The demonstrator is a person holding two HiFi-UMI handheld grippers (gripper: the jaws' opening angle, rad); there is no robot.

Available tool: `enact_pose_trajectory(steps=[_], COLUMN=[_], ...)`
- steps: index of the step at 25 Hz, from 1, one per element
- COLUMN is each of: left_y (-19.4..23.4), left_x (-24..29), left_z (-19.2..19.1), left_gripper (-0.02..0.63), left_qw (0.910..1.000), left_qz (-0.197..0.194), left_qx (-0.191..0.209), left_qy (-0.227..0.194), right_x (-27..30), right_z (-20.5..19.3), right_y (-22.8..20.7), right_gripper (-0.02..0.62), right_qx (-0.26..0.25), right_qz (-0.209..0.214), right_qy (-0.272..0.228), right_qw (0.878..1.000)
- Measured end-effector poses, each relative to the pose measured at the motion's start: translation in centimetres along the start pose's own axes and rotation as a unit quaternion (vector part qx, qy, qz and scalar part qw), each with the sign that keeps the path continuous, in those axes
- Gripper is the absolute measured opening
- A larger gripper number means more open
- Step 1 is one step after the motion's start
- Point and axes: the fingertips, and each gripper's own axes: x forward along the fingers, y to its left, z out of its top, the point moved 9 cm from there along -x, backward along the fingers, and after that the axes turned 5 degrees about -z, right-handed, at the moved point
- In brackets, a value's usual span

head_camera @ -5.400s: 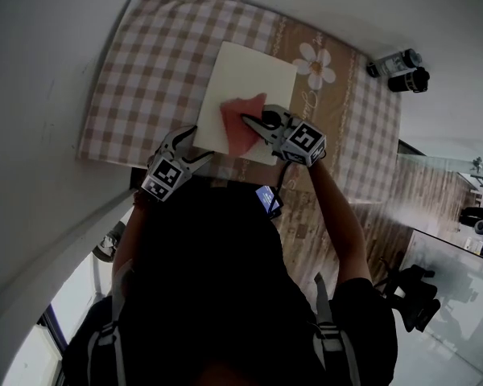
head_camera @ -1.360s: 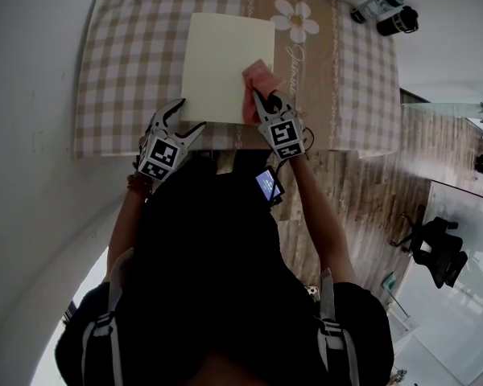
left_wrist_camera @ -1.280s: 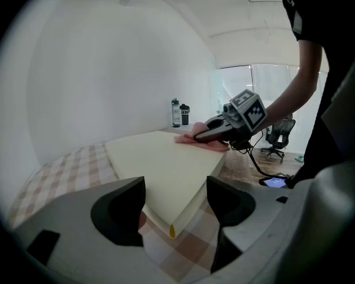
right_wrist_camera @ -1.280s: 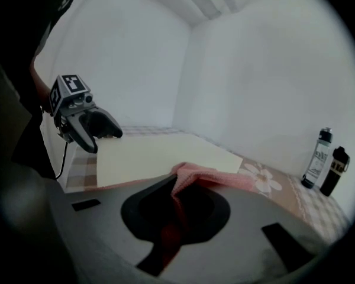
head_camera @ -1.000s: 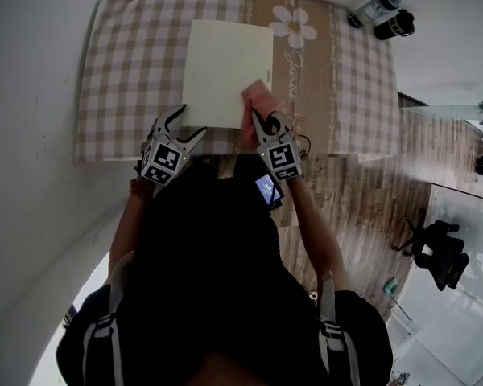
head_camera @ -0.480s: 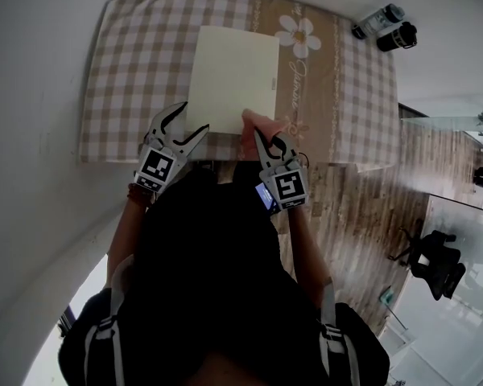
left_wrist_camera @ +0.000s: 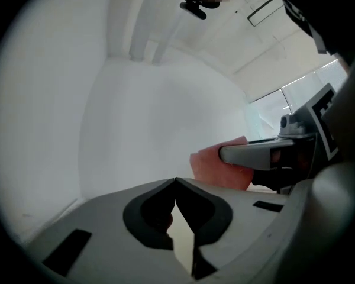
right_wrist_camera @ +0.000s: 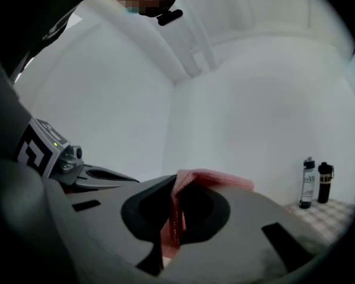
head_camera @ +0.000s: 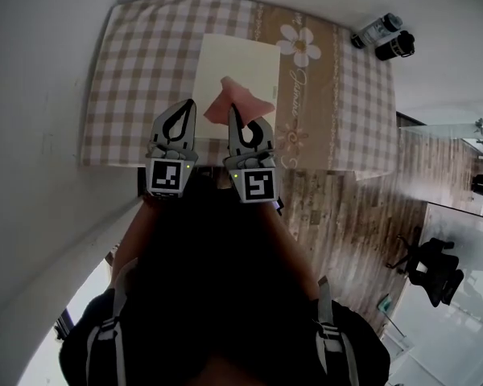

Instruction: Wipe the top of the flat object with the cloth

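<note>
Risk first. The cream board (head_camera: 241, 59) lies loose on the checked tablecloth (head_camera: 137, 71) of the bench, and nothing pins it. A firm stroke would likely shove the board or ruck the tablecloth under it.

The pink cloth (right_wrist_camera: 216, 179) is pinched by one folded edge only, with most of it free. Drag across the board could tug it out of the grip, or bunch it so that it wipes only a narrow strip.

A clear bottle (head_camera: 380, 29) and a black flask (head_camera: 396, 45) stand at the far right corner, well apart from the work. Low concern.

Right claw (right_wrist_camera: 175, 189): clamped on the cloth fold, pads pressing it. In the head view the cloth sits over the board's near edge; whether it touches the board, cannot tell.

Left claw (left_wrist_camera: 176, 182): tips together, nothing between them. It hangs just beside the right claw and grips neither board nor cloth.
</note>
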Motion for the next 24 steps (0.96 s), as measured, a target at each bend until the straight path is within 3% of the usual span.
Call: enact_pose_trajectory(steps=[8,15,24], left_y=[0.5,1.6,1.6], left_x=[-2.2,0.0,0.6], left_z=[-1.7,-2.3,-2.9], left_gripper=[-0.006,-0.006,-0.006], left_qw=[0.9999,0.9990,0.9982], left_qz=[0.014,0.016,0.008], left_qx=[-0.006,-0.031,-0.045], left_qy=[-0.002,0.026,0.040], right_x=[-0.6,1.5,2.3], right_z=[-1.8,-2.8,-2.3], right_y=[3.1,1.9,1.6], right_gripper=[0.009,0.008,0.009], right_qx=[-0.002,0.008,-0.006], right_qz=[0.013,0.024,0.035], right_qy=[0.022,0.057,0.067], right_qw=[1.000,0.998,0.997])
